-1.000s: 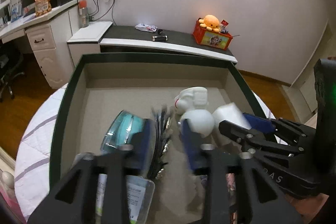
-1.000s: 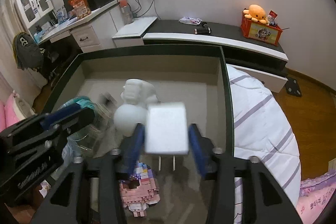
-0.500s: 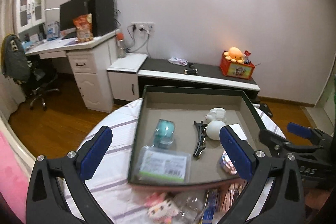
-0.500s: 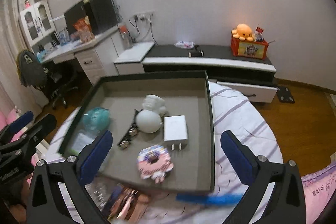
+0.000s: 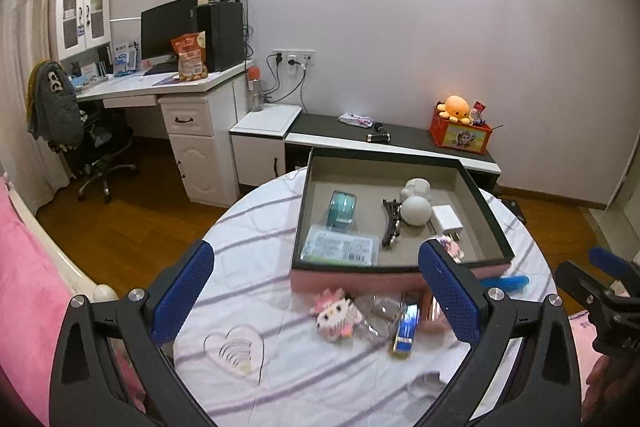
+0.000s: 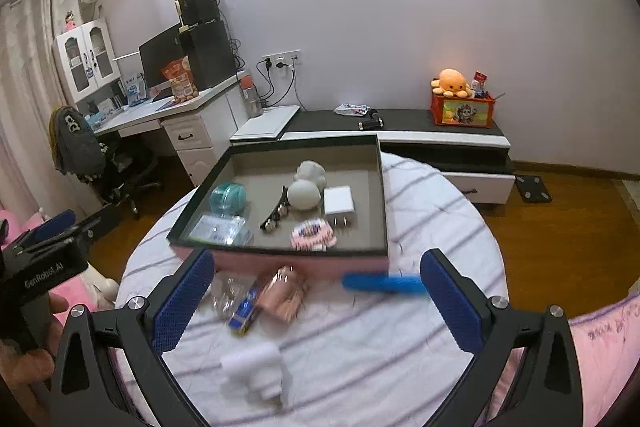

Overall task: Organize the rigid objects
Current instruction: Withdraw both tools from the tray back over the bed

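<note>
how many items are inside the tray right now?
7: teal tape roll, clear packet, hair clip, white figure, white ball, charger, pink block toy. None looks hidden.

Big tray (image 6: 382,195) with dark rim and pink side sat at far edge of round table (image 6: 440,227).

Inside tray: teal round case (image 6: 227,195) on its side near left wall. See-through flat box (image 6: 222,230) lay at front left corner. Black hair clip (image 6: 276,214) lay in middle. White toy figure (image 6: 306,185) lay beside clip. White plug (image 6: 339,206) lay flat, prongs toward front wall. Pink block toy (image 6: 313,234) lay near front wall.

On table by tray's front: blue comb (image 6: 382,283), pink cat toy (image 5: 334,313), pink packet (image 6: 282,291), small blue box (image 6: 245,311), blurry white thing (image 6: 256,371) close to near edge.
</note>
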A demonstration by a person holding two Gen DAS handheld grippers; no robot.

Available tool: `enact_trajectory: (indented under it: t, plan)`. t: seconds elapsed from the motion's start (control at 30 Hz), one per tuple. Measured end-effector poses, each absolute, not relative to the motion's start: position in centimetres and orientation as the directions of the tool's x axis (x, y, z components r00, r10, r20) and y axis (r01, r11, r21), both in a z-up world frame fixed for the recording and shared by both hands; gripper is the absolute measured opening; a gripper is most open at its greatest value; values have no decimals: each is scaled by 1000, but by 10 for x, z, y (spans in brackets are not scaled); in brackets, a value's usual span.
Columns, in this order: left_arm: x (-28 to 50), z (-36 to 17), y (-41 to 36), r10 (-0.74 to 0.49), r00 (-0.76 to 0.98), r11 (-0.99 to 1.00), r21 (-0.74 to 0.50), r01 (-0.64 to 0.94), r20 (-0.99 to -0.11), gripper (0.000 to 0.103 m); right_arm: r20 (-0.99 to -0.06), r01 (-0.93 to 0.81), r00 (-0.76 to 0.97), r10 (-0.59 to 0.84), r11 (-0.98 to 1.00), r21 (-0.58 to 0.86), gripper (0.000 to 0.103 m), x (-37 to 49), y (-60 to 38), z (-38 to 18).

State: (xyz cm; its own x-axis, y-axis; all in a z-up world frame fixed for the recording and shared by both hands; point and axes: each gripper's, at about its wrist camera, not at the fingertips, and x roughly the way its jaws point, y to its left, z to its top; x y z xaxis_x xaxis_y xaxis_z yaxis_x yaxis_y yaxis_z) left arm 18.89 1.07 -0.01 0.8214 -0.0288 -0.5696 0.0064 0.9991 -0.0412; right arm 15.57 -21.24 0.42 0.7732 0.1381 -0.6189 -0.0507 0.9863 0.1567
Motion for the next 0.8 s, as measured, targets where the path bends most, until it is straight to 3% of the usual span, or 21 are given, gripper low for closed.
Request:
enact_trajectory:
  t: [0.8]
  plan:
    - [117,-13,23,-15,806,998,-57,-24,-592,103,-620,-50,774,130,988,145,103,92,-214,2]
